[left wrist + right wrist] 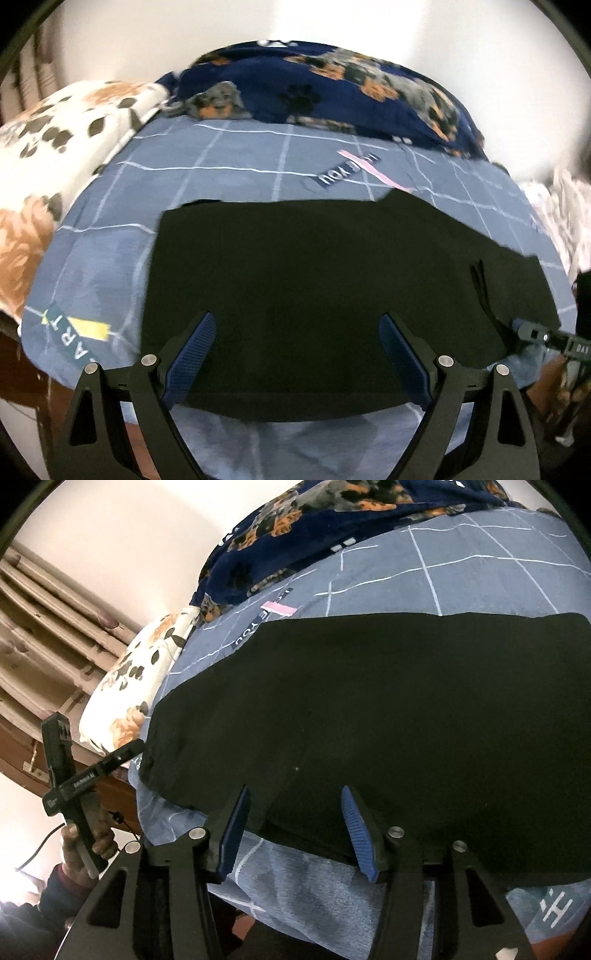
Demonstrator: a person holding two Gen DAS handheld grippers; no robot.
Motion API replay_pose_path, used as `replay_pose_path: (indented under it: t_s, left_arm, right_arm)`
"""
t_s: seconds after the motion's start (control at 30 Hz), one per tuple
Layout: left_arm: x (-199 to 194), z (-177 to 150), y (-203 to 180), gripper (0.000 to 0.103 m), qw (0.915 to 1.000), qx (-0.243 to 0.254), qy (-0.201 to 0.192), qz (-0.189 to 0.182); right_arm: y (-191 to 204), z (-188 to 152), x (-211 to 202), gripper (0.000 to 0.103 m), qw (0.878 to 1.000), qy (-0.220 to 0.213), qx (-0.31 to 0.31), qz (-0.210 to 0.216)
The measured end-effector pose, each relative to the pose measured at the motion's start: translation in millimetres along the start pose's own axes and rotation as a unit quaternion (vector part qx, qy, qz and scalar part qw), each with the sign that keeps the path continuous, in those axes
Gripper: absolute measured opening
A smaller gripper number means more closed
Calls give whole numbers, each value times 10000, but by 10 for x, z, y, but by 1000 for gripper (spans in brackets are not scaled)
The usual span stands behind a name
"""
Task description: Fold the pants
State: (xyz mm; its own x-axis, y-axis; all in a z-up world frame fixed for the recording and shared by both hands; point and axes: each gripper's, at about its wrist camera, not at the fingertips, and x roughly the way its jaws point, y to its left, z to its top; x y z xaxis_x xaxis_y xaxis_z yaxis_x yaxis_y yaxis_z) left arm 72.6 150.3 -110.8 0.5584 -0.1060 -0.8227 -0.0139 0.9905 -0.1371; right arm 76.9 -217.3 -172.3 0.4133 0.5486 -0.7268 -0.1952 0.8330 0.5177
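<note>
The black fabric pants are seen spread flat on the bed's blue grid-lined sheet, near its front edge. "YOU" can be read upside down on the sheet just beyond them, and "ART" at the near left. The left gripper is held with jaws wide, nothing between. The right gripper is parted halfway over the pants' near edge, unclamped.
</note>
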Motion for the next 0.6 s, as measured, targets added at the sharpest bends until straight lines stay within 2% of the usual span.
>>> replay_pose_path:
  t_s: [0.13, 0.27, 0.33, 0.47, 0.5, 0.6]
  left_arm:
    - [-116, 10, 317, 90, 9991, -398, 78, -111]
    - [-242, -9, 729, 90, 9935, -967, 184, -571]
    - [-253, -45, 997, 89, 9825, -1417, 371, -1150]
    - [-248, -152, 1209, 89, 9696, -1774, 689, -1540]
    - [-238, -198, 1243, 88, 9642, -1866, 774, -1720]
    - [-166, -322, 1303, 88, 9527, -2142, 987, -1916]
  right_arm:
    - [17, 13, -61, 50, 9999, -96, 39, 128]
    - [81, 56, -216, 50, 9989, -350, 18, 303]
    - [96, 70, -260, 50, 9985, -417, 20, 365]
    - [105, 79, -250, 52, 9981, -368, 105, 474]
    - [103, 78, -240, 53, 9982, -345, 114, 472]
    - [115, 69, -211, 53, 9985, -280, 103, 466]
